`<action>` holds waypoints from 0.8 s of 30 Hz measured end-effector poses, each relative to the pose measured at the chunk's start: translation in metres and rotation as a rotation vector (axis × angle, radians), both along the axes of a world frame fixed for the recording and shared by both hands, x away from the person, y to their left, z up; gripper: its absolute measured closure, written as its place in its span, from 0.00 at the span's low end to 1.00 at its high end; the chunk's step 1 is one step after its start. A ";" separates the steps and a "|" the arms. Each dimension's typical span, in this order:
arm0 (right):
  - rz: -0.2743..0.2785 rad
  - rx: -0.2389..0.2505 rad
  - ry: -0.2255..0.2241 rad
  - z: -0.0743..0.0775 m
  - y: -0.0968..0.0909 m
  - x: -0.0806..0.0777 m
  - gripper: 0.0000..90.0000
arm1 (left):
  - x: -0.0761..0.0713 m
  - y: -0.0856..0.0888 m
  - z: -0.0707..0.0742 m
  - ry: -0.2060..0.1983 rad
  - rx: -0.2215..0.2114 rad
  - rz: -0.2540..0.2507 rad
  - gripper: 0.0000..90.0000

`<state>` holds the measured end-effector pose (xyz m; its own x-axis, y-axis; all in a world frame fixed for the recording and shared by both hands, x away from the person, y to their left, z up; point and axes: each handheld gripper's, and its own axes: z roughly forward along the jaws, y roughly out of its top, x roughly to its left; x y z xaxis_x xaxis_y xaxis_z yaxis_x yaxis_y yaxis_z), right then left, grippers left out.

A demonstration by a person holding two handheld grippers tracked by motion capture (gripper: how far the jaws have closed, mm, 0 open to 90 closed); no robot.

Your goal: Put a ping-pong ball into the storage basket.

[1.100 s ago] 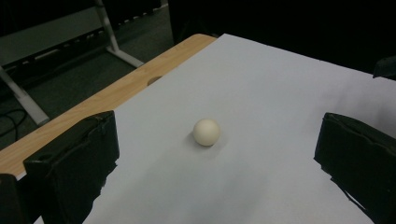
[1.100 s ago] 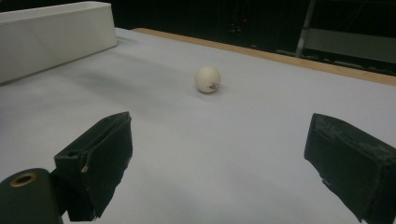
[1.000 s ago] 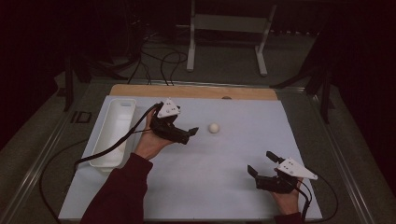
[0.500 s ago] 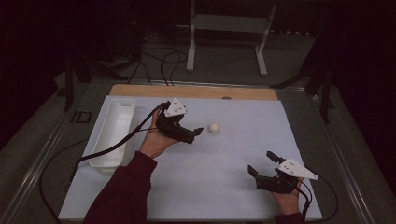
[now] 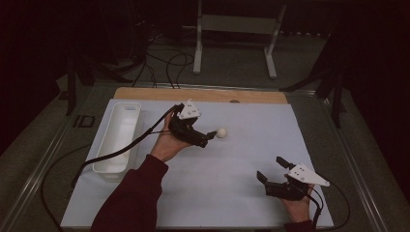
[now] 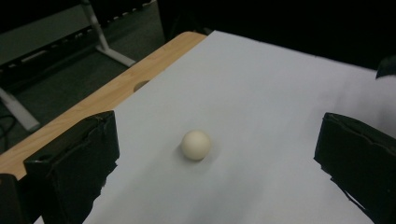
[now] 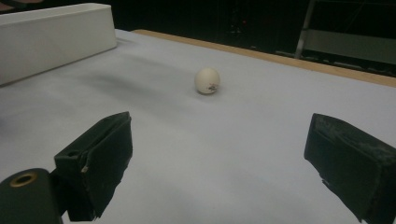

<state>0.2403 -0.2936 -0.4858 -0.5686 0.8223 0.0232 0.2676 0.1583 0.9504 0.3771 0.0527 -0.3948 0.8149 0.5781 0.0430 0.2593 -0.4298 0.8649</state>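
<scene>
A small, smooth, cream-white ball [image 5: 221, 132] with a faint dark mark sits on the matte pale sheet [image 5: 232, 188], at one o'clock from centre. The left gripper [image 5: 209, 137], jaws spread wide and empty, sits just beside it. The right gripper [image 5: 271, 170], also wide open, rests at five o'clock

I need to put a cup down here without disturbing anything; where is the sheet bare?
Bare: the middle, between the left gripper and right gripper, and the far right corner beyond the white ball. Crowded: the left edge, with the white tray and a cable.
</scene>
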 end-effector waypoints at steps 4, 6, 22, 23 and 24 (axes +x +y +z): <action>0.000 0.000 0.001 0.000 0.000 0.000 0.08 | 0.002 -0.003 -0.004 0.007 -0.011 -0.005 0.00; 0.002 -0.001 0.001 0.000 0.000 0.000 0.08 | 0.003 -0.004 -0.005 0.010 -0.025 -0.010 0.00; 0.006 -0.003 0.003 -0.001 0.001 0.001 0.08 | 0.007 -0.013 -0.007 0.002 0.003 -0.005 0.00; 0.008 -0.002 0.003 -0.001 0.001 0.001 0.08 | 0.006 -0.020 -0.005 -0.012 0.022 -0.032 0.00; 0.007 -0.002 0.003 -0.001 0.001 0.001 0.08 | 0.007 -0.024 -0.004 -0.015 0.024 -0.026 0.00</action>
<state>0.2414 -0.2922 -0.4866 -0.5746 0.8181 0.0234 0.2691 0.1619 0.9494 0.3844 0.0289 -0.3989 0.8287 0.5554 0.0694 0.2345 -0.4572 0.8579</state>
